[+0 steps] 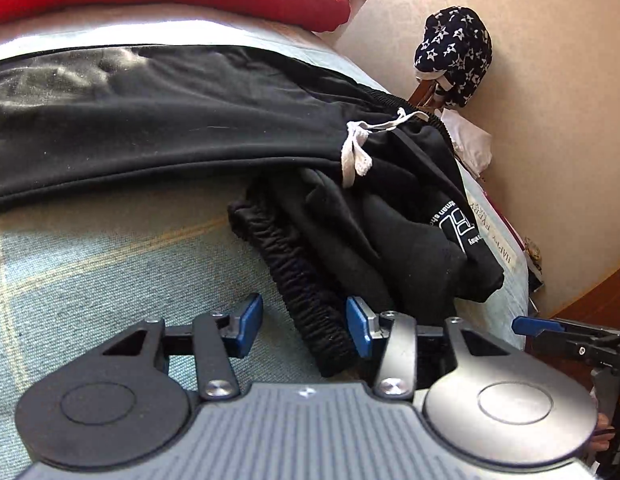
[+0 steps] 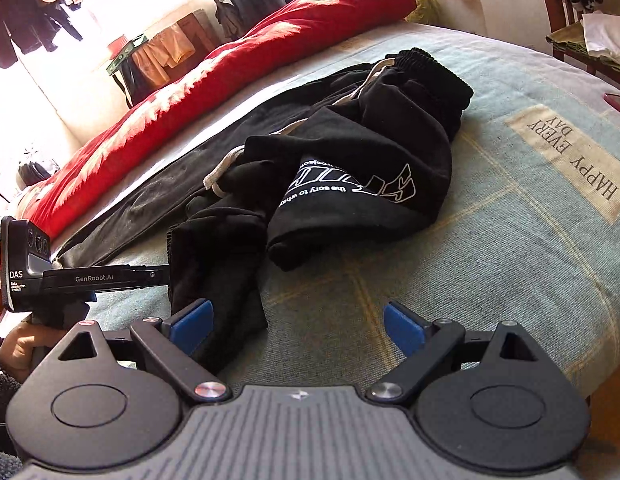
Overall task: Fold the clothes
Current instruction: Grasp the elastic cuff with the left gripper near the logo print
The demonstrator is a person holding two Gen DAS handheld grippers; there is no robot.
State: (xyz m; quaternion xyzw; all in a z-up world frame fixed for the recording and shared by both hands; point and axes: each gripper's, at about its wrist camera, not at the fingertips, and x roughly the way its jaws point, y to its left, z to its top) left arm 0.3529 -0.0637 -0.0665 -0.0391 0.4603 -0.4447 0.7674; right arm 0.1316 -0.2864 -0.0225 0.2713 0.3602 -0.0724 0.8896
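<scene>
Black sweatpants (image 1: 213, 120) with a white drawstring (image 1: 354, 148) and a white printed logo (image 2: 350, 188) lie crumpled on a pale blue-green bed cover (image 1: 89, 272). One leg stretches flat to the left; the other is bunched up. My left gripper (image 1: 305, 322) is open, its blue pads either side of the elastic ankle cuff (image 1: 310, 308), not closed on it. My right gripper (image 2: 297, 326) is open just in front of the same leg end (image 2: 217, 272), the left pad (image 2: 191, 320) next to the cloth. The left gripper's body also shows in the right wrist view (image 2: 89, 278).
A red quilt (image 2: 237, 76) lies rolled along the bed's far side. A wooden chair (image 2: 570, 40) with a star-patterned garment (image 1: 454, 48) and white cloth stands beside the bed. Clothes hang by the bright window (image 2: 49, 12). The cover has a "HAPPY EVERY DAY" label (image 2: 574, 160).
</scene>
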